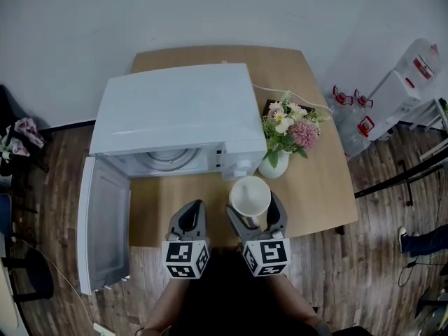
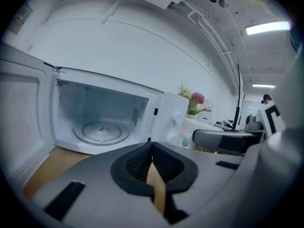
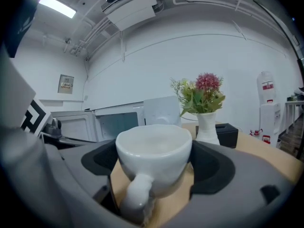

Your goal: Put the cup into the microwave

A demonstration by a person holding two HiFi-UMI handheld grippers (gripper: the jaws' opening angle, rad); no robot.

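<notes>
Cup (image 1: 250, 194): white, clamped in my right hand-held gripper (image 1: 256, 215), handle toward me, before microwave (image 1: 175, 107) control panel, right of its open cavity. My left hand-held gripper (image 2: 151, 167): pinched closed, empty, facing cavity.

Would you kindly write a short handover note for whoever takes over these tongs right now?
right tongs: shut on the cup, held before the right end of the microwave.
left tongs: shut, empty.
The door stands open, the glass plate inside bare.
Done: cup gripped, door open.
Left: move the cup inside, set it on the plate, let go.
</notes>
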